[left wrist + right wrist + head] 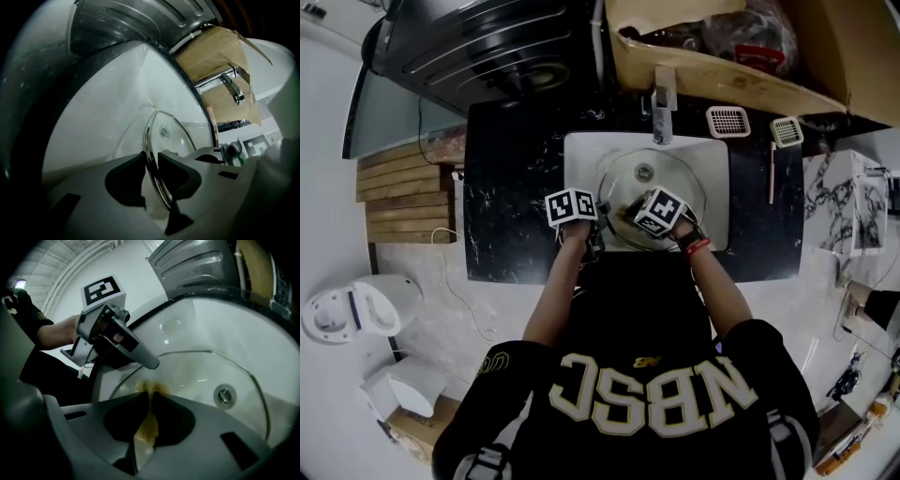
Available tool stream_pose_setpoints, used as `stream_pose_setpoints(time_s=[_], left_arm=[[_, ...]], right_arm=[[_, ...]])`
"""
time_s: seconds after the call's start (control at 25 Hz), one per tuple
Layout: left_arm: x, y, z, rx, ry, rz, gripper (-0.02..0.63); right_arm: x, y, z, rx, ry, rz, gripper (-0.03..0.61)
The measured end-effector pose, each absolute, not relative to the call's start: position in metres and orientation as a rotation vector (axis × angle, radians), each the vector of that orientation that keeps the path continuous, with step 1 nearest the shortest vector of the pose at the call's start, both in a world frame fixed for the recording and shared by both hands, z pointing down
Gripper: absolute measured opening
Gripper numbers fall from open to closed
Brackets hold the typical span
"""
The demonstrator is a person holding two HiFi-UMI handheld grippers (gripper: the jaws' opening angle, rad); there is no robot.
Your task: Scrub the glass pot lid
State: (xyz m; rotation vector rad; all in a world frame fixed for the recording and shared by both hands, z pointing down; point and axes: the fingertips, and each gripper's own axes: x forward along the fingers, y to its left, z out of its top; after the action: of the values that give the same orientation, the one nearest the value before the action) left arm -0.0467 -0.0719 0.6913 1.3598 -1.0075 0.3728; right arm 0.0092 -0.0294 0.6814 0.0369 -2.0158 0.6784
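The glass pot lid [652, 185] stands tilted in the white sink [712, 159]. In the left gripper view its metal rim [149, 140] runs between the jaws, and my left gripper [151, 161] is shut on that rim at the lid's left edge. My right gripper [151, 397] is shut on a yellow scrub pad [146, 427]. The pad's tip lies against the lid's glass [206, 373] near its lower edge, just right of the left gripper [115, 341]. In the head view both marker cubes [572, 206] [661, 212] sit close together over the sink's front rim. The drain [225, 395] shows through the glass.
A faucet [664, 108] stands at the back of the sink. Two white slotted tools [728, 121] [787, 131] lie on the black marbled counter [511, 197]. A cardboard box [722, 75] and a dark appliance [487, 47] sit behind the counter.
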Motion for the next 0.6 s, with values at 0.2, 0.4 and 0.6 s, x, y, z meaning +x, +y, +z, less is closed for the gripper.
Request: stream_pose_setpoints(time_s=[0.2,0.4,0.6], left_arm=[[-0.047,-0.071,0.692,1.364,-1.007,0.385,0.095],[-0.049,-0.071,0.691,1.367,-1.003,0.381,0.096],[-0.044,-0.072,0.687,1.393,-0.979,0.370,0.101]], right_arm=[[0.001,-0.069,0.698,0.164,-2.037,0.645,0.046],[0.008,-0.108,0.711,0.346,-2.039,0.582,0.046],[0.036,-0.140,0.730,0.514,-1.991,0.477,0.046]])
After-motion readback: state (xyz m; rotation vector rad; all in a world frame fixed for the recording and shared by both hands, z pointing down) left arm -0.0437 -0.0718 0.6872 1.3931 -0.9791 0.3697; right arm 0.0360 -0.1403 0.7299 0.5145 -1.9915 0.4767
